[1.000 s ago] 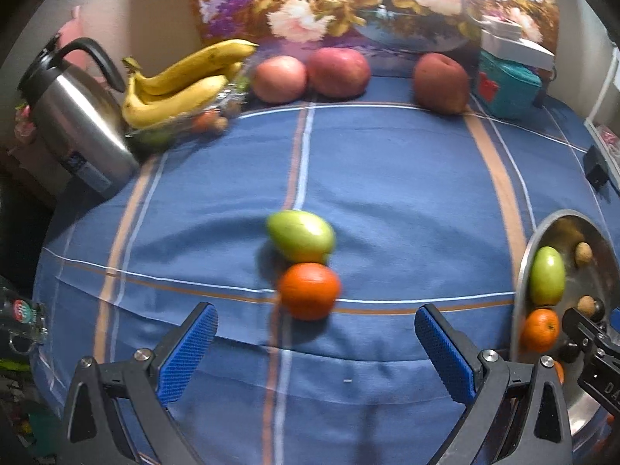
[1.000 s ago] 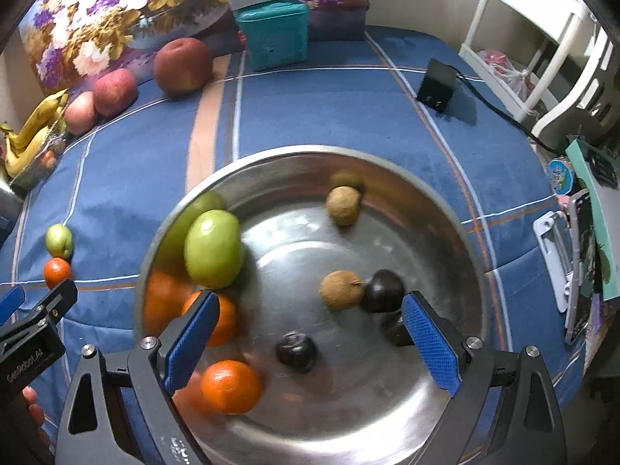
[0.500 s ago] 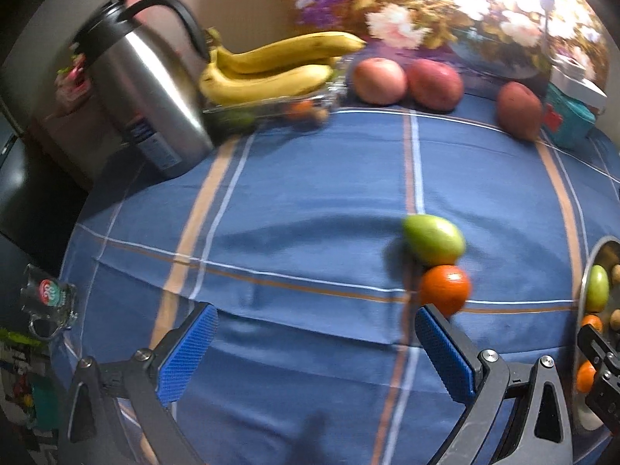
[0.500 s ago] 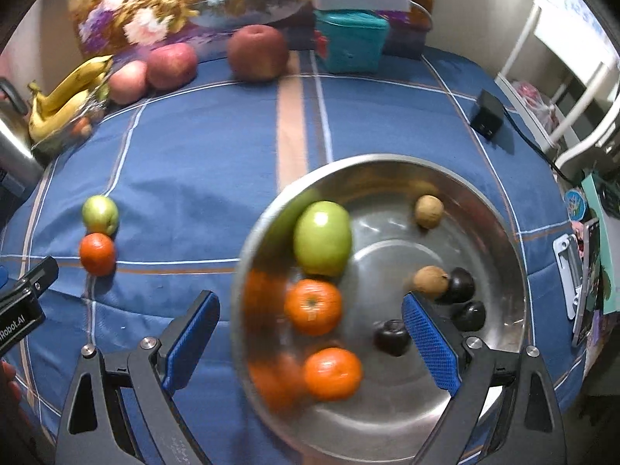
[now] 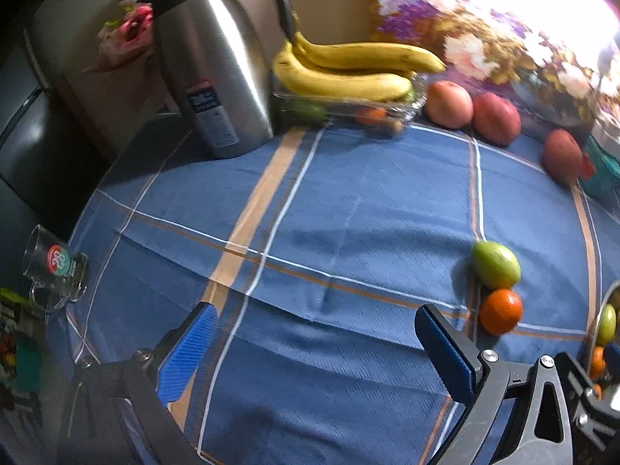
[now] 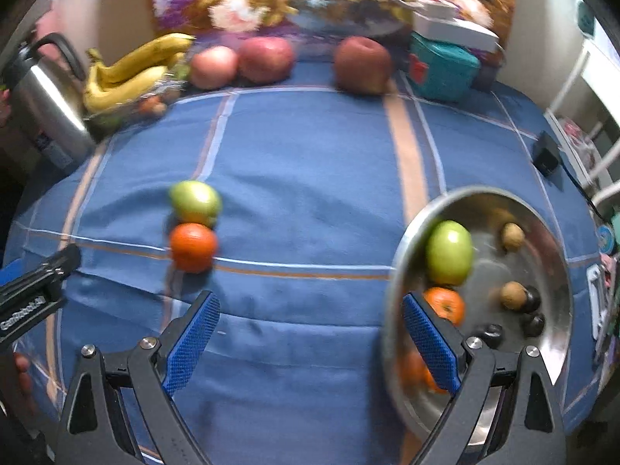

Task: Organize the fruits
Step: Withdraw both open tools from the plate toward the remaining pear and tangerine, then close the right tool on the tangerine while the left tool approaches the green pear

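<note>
Beyond spread right fingers (image 6: 192, 343), orange (image 6: 192, 247) touches green fruit (image 6: 195, 202).

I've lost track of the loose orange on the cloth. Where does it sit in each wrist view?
Left wrist: the orange lies low at the right, just beyond the right finger of the left hand-held gripper.
Right wrist: the orange lies left of centre, above the left finger of the right hand-held gripper.
Shared landmark: the green fruit touching its far side.
</note>
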Motion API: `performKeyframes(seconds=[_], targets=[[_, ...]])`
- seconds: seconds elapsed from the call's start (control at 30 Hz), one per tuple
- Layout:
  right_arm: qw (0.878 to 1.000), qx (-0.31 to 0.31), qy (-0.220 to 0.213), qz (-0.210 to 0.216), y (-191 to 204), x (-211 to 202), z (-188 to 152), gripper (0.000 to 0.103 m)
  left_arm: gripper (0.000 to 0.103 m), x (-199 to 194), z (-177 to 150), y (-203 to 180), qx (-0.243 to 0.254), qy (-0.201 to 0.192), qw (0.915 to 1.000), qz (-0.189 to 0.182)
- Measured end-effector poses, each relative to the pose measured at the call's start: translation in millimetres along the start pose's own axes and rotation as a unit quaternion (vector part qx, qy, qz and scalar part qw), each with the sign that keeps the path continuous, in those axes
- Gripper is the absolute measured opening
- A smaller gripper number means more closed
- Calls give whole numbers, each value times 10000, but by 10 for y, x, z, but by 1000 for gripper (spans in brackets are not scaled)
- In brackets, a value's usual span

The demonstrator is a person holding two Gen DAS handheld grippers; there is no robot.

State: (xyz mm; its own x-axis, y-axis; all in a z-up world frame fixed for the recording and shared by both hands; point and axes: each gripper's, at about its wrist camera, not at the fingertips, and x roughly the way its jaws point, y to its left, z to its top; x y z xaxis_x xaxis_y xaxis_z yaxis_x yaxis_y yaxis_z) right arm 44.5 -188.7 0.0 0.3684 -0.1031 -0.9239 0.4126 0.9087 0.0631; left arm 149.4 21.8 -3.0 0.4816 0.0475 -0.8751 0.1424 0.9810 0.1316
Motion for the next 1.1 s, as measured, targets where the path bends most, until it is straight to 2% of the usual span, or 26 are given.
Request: performKeyframes(seconds=[0.13, 0.4, 0.53, 0.73, 1.1], targets=[[9996, -110, -87, 226, 137, -2, 26, 95, 103, 45, 12, 17, -160, -1, 9997, -162], [9990, -44, 8, 439, 174, 128, 81, 95, 103, 144, 55, -115, -201, -67, 9990, -403], [9988, -69, 73, 473, 209, 208, 129, 95, 103, 258, 76, -141, -245, 82, 9985, -491], [9985, -38, 72, 542, 258, 324, 204, 95, 103, 438, 98, -105, -128, 328, 9992, -174], [9979, -173, 319, 543, 482, 572, 286, 95, 103, 664, 107, 80, -121, 641, 9978, 97]])
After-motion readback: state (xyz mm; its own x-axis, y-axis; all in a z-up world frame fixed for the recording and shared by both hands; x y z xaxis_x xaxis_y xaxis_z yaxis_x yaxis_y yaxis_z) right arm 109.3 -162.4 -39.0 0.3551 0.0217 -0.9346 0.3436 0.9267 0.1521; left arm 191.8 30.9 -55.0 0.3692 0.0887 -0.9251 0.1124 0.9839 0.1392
